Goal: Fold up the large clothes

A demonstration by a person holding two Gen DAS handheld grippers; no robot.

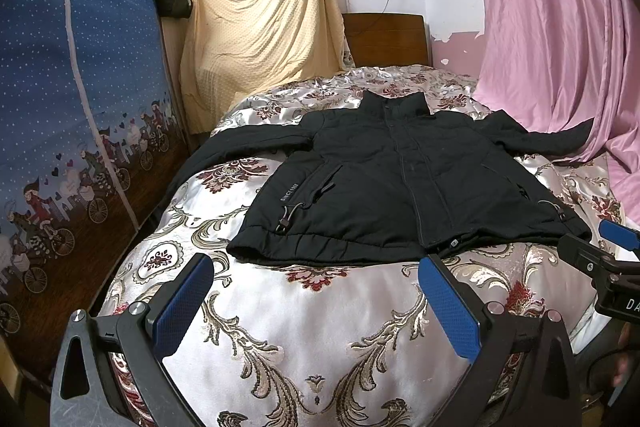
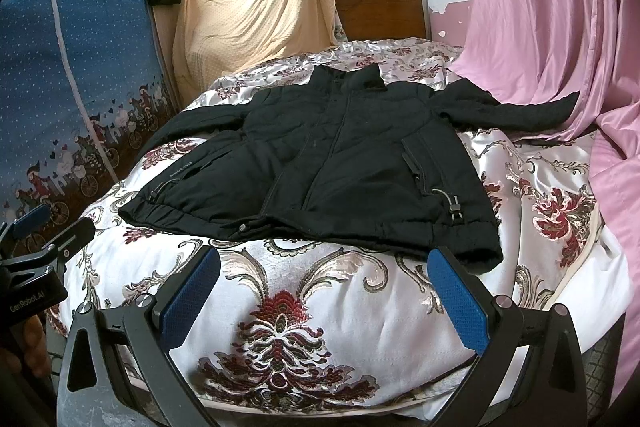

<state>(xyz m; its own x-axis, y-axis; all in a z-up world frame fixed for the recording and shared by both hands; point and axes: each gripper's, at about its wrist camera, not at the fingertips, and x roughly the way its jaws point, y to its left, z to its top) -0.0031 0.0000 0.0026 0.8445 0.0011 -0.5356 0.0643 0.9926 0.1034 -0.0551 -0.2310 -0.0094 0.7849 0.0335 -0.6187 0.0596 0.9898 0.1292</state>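
Two grippers hover over the near end of the bed, both with tongs spread wide and holding nothing: the left gripper (image 1: 316, 303) and the right gripper (image 2: 324, 301). A black jacket (image 1: 400, 179) lies flat, front up and zipped, across the floral bedspread (image 1: 312, 339), sleeves out to either side. Bare bedspread separates its hem from both sets of fingertips. One sleeve reaches the pink curtain (image 2: 540, 27).

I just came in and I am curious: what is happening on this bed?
A person holds two grippers over the bed. A black jacket lies flat, zipped, sleeves spread out. The left gripper and the right gripper are both open, short of the hem, touching nothing. Folding has not begun.
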